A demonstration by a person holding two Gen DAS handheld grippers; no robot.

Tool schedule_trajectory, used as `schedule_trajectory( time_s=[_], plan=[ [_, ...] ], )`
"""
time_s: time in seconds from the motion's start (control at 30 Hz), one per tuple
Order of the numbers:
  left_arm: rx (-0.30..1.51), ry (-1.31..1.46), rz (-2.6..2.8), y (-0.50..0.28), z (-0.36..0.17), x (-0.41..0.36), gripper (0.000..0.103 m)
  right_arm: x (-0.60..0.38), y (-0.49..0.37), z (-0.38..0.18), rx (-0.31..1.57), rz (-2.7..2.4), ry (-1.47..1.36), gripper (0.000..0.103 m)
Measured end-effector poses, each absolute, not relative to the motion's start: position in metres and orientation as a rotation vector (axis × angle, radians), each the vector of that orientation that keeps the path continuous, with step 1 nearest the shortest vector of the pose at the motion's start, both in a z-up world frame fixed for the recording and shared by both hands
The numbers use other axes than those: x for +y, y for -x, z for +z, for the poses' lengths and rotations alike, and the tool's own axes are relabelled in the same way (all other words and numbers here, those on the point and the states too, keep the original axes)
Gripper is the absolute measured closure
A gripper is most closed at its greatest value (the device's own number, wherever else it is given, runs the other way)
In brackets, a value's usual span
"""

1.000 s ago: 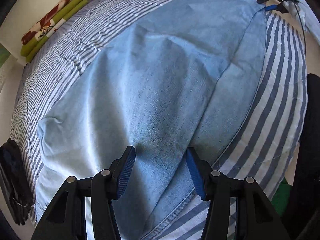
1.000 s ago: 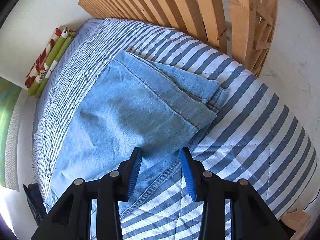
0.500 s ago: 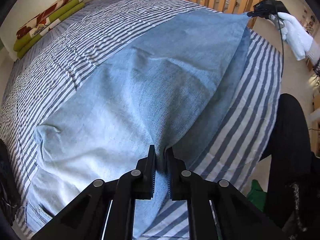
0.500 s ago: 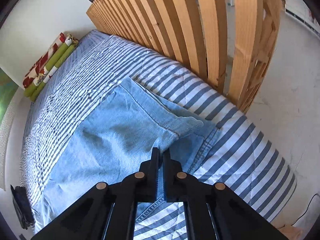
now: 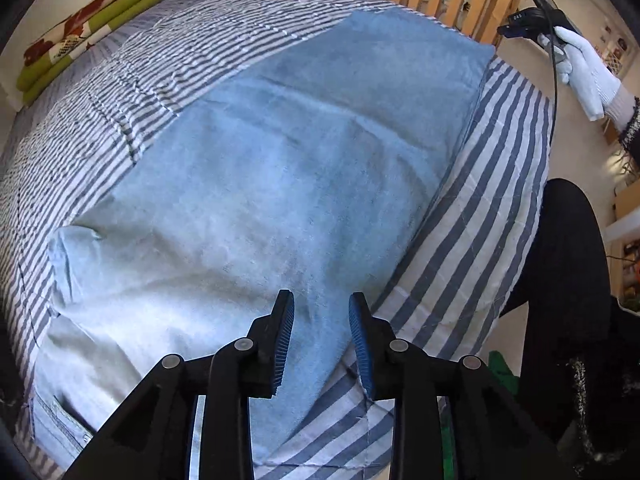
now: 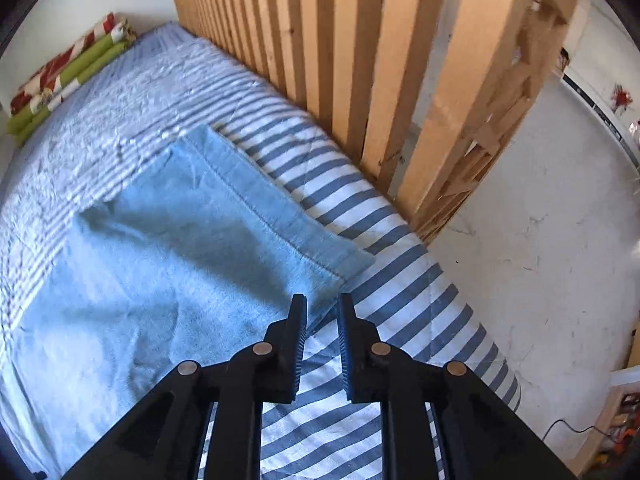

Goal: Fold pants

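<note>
Light blue denim pants (image 5: 280,168) lie flat across a striped bed cover (image 5: 472,248), folded lengthwise with one leg on the other. My left gripper (image 5: 321,308) stands open above the near edge of the denim, nothing between its fingers. In the right wrist view the hem end of the pants (image 6: 248,216) lies near the wooden slats. My right gripper (image 6: 322,310) is open by a small gap just off the hem corner, holding nothing. The right gripper's body (image 5: 532,20) shows far right in the left wrist view, held by a white-gloved hand (image 5: 584,72).
A wooden slatted frame (image 6: 360,60) runs along the bed's far side. Folded green and red-patterned cloths (image 5: 88,28) sit at the head of the bed. A person's dark-clothed leg (image 5: 568,264) stands at the bed's right edge. White floor (image 6: 540,240) lies beyond the bed corner.
Both grippers were shut on the denim edge half a second ago; both have now opened and let it go. The pants lie flat, and both grippers have drawn back slightly.
</note>
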State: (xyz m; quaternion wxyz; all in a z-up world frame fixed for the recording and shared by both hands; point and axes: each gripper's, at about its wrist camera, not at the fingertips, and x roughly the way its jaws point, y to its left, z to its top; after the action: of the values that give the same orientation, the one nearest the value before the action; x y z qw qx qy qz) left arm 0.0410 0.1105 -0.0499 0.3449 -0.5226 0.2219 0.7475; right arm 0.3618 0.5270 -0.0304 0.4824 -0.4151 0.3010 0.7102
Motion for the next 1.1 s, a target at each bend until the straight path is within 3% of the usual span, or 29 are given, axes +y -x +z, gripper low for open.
schedule_trajectory(
  time_s=[0.17, 0.3, 0.4, 0.53, 0.67, 0.77, 0.83, 1.1],
  plan=[
    [0.617, 1.469, 1.931, -0.028, -0.082, 0.104, 0.072, 0.528, -0.344, 0.003, 0.566, 1.804, 0.998, 0.089],
    [0.547, 1.488, 1.927, -0.026, -0.087, 0.093, 0.072, 0.539, -0.328, -0.015, 0.563, 1.844, 1.082, 0.089],
    [0.478, 1.513, 1.931, -0.026, -0.080, 0.081, 0.072, 0.535, -0.317, -0.049, 0.682, 1.922, 1.142, 0.089],
    [0.370, 1.489, 2.042, -0.031, -0.052, 0.038, 0.072, 0.522, -0.296, -0.094, 0.533, 1.777, 1.351, 0.089],
    [0.211, 1.494, 2.250, -0.026, -0.024, -0.042, 0.069, 0.510, -0.286, -0.076, 0.457, 1.756, 1.301, 0.089],
    [0.110, 1.513, 2.454, -0.021, -0.013, -0.124, 0.055, 0.483, -0.267, -0.043, 0.449, 1.859, 1.233, 0.089],
    [0.006, 1.540, 2.575, -0.022, -0.010, -0.178, 0.033, 0.454, -0.246, -0.022, 0.433, 1.971, 1.211, 0.088],
    [-0.503, 1.656, 2.655, -0.024, -0.043, -0.331, 0.025, 0.290, -0.136, 0.010, 0.388, 2.416, 1.322, 0.080]
  ],
)
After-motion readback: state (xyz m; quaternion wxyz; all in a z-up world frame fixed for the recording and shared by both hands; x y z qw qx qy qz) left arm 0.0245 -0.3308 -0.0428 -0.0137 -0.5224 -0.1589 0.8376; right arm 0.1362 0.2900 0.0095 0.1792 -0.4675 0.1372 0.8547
